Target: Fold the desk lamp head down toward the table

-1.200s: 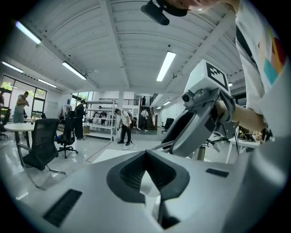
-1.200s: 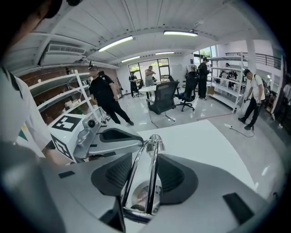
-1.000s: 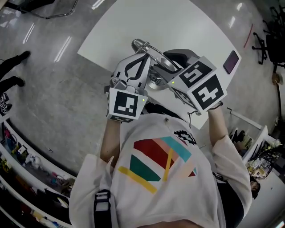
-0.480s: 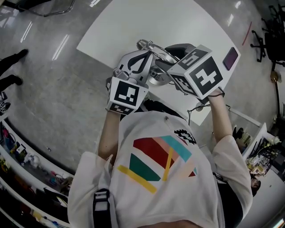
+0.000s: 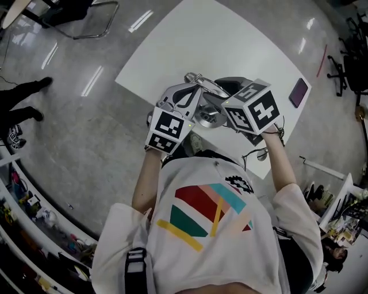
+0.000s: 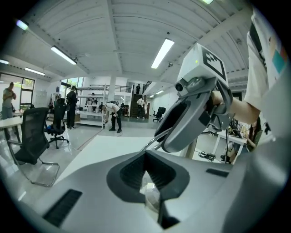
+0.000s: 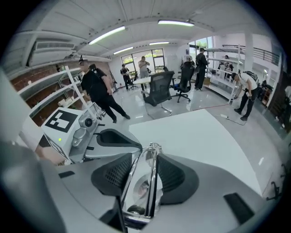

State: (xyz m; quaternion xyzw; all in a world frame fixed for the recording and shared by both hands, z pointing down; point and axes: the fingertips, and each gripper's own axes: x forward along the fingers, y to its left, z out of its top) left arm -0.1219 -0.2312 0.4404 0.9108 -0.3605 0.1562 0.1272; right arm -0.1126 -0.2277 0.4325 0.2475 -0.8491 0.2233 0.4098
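The desk lamp's chrome arm (image 5: 198, 78) stands near the front edge of the white table (image 5: 218, 40), with a round chrome part (image 5: 207, 119) below it. My right gripper (image 7: 144, 178) is shut on the arm's two parallel rods (image 7: 153, 182), one pad against each side. In the head view the right gripper (image 5: 223, 100) comes in from the right. My left gripper (image 5: 191, 93) comes in from the left at the arm's top joint (image 7: 153, 147). In the left gripper view the left gripper (image 6: 147, 179) is shut, with a thin shiny piece of the lamp between the pads.
A purple flat object (image 5: 298, 92) lies at the table's right corner. An office chair (image 5: 75, 14) and a person's feet (image 5: 26, 100) are on the floor to the left. Several people and chairs (image 7: 159, 88) stand beyond the table.
Both grippers stay clamped at the lamp and have hardly shifted; each has rolled a little. The head camera has moved, so more of the table shows.
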